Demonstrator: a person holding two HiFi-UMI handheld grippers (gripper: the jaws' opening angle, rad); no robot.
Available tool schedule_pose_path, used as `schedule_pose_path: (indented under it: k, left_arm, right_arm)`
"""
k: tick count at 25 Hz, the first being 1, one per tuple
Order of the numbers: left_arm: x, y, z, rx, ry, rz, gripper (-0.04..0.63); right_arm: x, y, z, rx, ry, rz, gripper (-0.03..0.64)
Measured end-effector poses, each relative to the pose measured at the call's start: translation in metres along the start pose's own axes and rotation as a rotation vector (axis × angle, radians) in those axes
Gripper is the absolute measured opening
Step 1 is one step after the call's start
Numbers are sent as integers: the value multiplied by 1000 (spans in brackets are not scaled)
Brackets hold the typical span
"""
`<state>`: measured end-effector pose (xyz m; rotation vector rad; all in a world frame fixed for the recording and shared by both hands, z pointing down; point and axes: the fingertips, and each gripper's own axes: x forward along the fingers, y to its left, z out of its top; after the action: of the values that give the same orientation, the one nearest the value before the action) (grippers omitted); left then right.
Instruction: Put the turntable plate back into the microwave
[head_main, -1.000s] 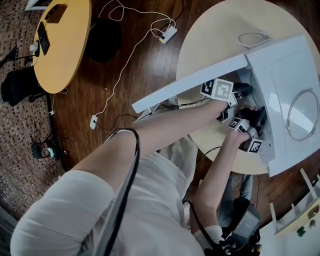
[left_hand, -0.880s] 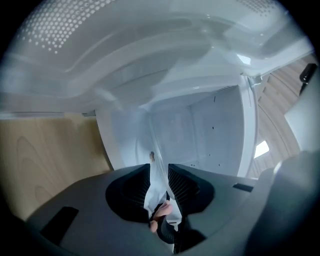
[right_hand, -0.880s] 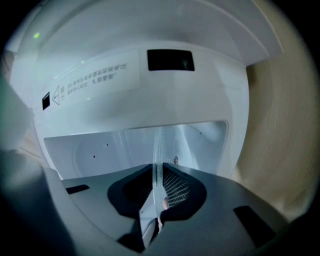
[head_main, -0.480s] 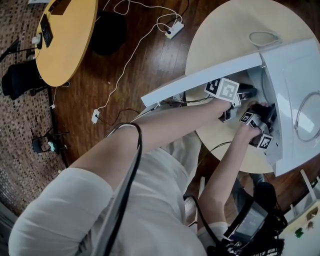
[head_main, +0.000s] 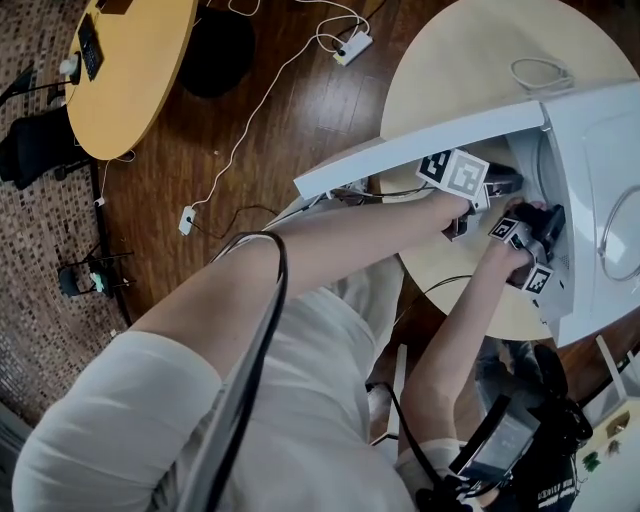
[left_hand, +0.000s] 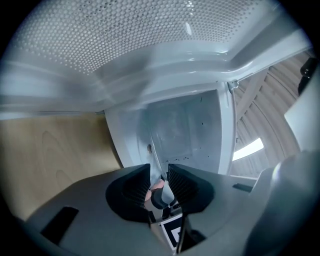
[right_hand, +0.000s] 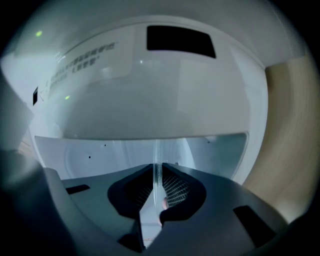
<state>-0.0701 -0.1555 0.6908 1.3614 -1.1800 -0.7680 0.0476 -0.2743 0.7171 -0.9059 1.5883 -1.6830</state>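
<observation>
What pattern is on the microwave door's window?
Fine rows of small dots across the microwave door; clearest in the left gripper view.

The microwave is open, and its door stands out from the far side of the mouth as a long wall that bars any way in from beyond it. The mouth is crowded. The left gripper sits at the door side and the right gripper at the panel side. The plate runs edge-on through the right gripper's jaws, splitting the cavity ahead. Both forearms cover the approach in front of the microwave. Past the jaws there is room up to the bare back wall. A strip of table lies bare in front of the microwave, under the arms. A wire ring lies on its top and a cable behind it.
</observation>
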Motion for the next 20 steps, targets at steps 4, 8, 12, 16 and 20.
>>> schedule_pose_path:
  k: [4, 8, 12, 16, 20]
  left_arm:
    - [-6, 0, -2, -1, -4, 0, 100]
    - [-11, -2, -1, 2, -13, -5, 100]
    - [-17, -3, -2, 6, -16, -9, 100]
    - [-25, -5, -5, 6, -11, -15, 100]
    - [-27, -4, -6, 5, -10, -18, 100]
  right_arm:
    - [-3, -2, -1, -27, 5, -20, 46]
    - [-5, -6, -3, -41, -2, -50, 46]
    - [-7, -8, -4, -41, -18, -58, 46]
    - [-8, -8, -3, -50, -35, -78, 46]
    - [-8, -10, -1, -56, -52, -109, 46]
